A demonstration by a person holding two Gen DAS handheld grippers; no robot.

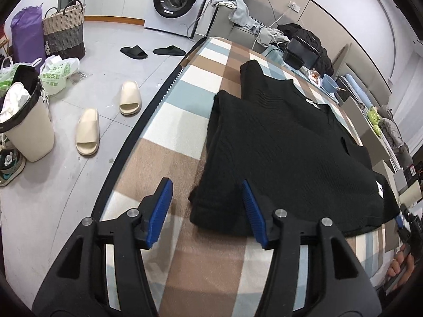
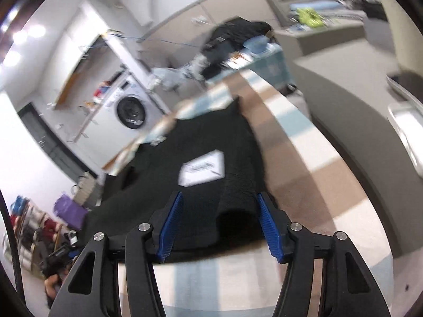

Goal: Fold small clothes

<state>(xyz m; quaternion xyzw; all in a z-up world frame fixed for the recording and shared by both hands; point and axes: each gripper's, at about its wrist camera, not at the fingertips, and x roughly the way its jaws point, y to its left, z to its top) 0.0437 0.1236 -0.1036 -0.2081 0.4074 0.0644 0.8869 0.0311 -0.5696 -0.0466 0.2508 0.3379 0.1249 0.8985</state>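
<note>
A black knit garment point(image 1: 277, 142) lies spread flat on the checked cloth of the table point(image 1: 185, 105), one sleeve folded in along its left side. My left gripper point(image 1: 206, 192) is open, its blue pads either side of the garment's near left corner, just above the cloth. In the right wrist view the same garment point(image 2: 190, 158) shows with a white label point(image 2: 202, 169). My right gripper point(image 2: 219, 206) is open over the garment's near edge, holding nothing. That view is motion-blurred. The right gripper also shows at the far right of the left wrist view point(image 1: 401, 222).
Left of the table lies the floor with cream slippers point(image 1: 105, 121), black slippers point(image 1: 150, 51), a bin point(image 1: 26, 126), a woven basket point(image 1: 64, 29) and a washing machine point(image 1: 179, 0). A black box point(image 1: 298, 52) and a blue bowl point(image 1: 330, 82) sit at the table's far end.
</note>
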